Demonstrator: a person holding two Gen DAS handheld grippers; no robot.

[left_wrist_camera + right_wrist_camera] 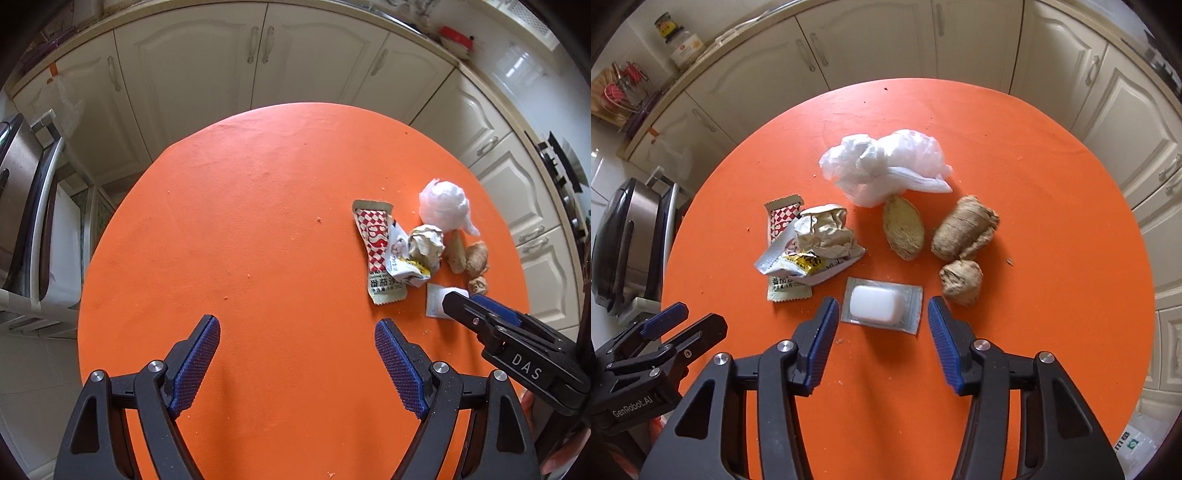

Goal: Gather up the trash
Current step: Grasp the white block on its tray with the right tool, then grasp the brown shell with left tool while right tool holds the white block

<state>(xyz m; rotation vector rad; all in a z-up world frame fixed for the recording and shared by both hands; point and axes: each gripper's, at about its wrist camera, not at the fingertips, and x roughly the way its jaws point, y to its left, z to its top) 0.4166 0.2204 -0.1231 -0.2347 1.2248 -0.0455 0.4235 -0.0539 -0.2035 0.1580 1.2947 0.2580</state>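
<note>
Hovering over the orange worktop [1052, 206], the right gripper [882, 326] has its fingers apart, gripping nothing; the white blister pack [881, 304] lies just ahead between them, long axis crosswise. The left gripper [297, 330], open and empty, stands farther off.

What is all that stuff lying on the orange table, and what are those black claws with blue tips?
Table: one, orange, round, in front of cream cabinets.
Plastic bag: one, white, crumpled, farthest back.
Brown lumps: three, right of centre.
Crumpled wrappers: a pile, red-checked, silver and tan, left.
Blister pack: one, clear with white insert, nearest.
Left gripper: black, blue pads, open over bare table.
Right gripper: same, open, flanking the blister pack.
</note>
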